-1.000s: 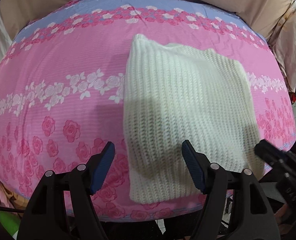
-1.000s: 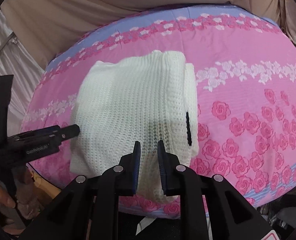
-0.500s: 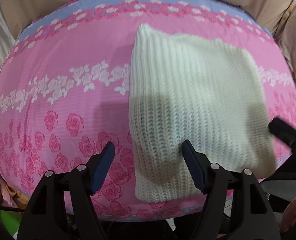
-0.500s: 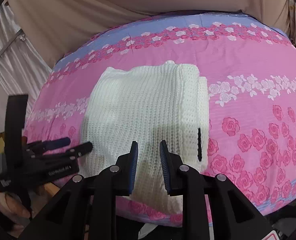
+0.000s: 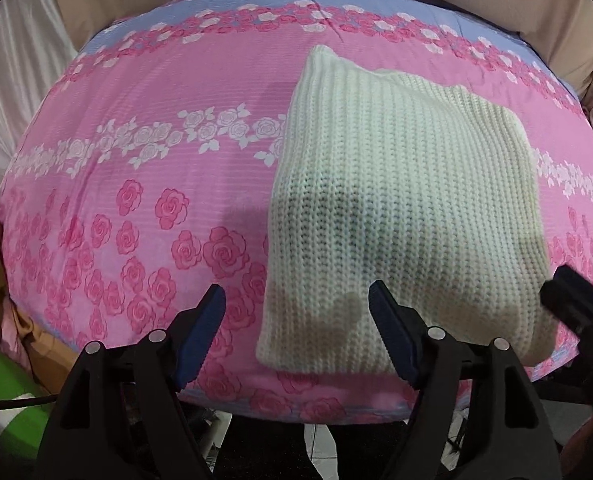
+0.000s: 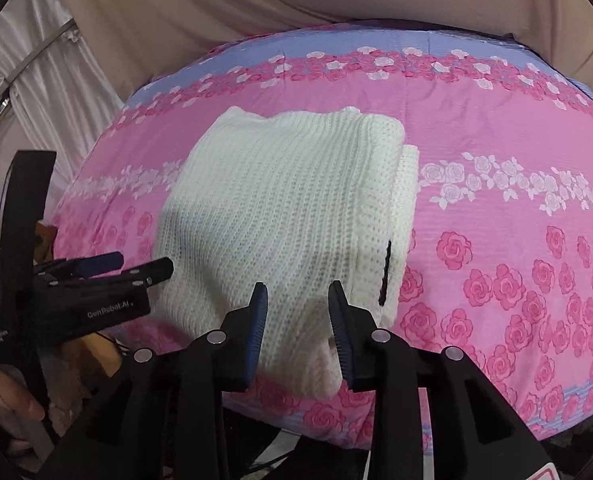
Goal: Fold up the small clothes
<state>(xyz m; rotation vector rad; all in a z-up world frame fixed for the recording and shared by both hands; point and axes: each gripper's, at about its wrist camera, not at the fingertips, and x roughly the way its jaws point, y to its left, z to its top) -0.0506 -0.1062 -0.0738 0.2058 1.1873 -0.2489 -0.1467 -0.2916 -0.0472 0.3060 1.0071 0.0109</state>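
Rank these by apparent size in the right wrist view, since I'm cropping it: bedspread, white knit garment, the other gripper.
1. Bedspread, filling most of the frame.
2. White knit garment, folded on it.
3. Left gripper at the left edge; its nearness to the camera inflates it, yet it looks smallest.

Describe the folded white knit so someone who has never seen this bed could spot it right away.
Start with the pink rose-print bedspread covering the bed. On it, near the front edge, lies the folded knit garment, just ahead of both grippers. It is the only plain cream, chunky ribbed piece there, a squarish bundle with a small dark tag on its layered side.
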